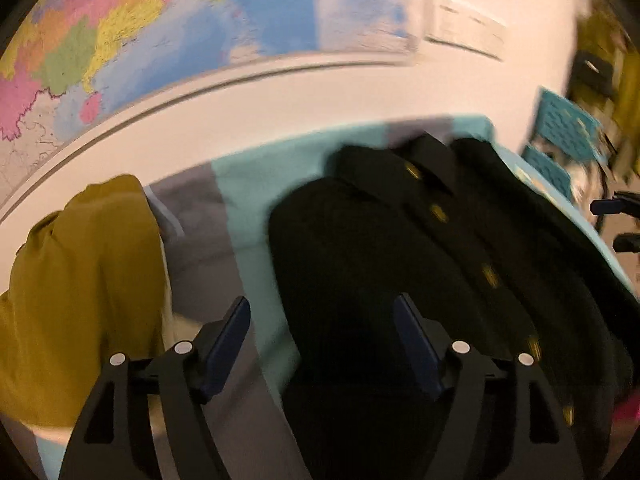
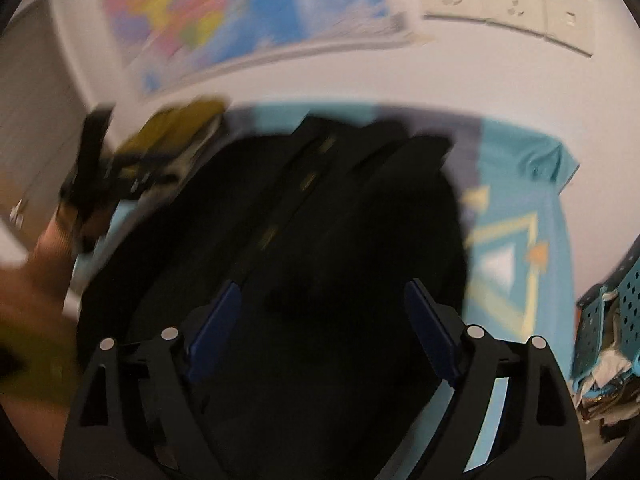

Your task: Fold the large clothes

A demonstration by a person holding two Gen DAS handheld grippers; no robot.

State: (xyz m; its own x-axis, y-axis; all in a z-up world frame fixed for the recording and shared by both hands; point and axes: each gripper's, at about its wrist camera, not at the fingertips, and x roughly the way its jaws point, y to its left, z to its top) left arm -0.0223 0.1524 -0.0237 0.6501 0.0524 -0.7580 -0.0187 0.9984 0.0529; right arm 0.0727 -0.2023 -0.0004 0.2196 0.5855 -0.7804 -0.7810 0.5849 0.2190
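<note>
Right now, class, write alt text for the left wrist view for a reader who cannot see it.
A black coat with gold buttons lies on a teal and grey sheet, seen between the open, empty left gripper. A mustard garment is heaped at left; a map hangs on the wall. The picture is motion-blurred.

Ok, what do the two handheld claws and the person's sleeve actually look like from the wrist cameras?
Both look alike. The left claw and the right claw each have two flat dark-blue finger pads on black angular linkage arms with triangular cut-outs and round silver pivot pins. No cables or markings show. In the right wrist view, a blurred olive-yellow sleeve shows at the left edge.
</note>
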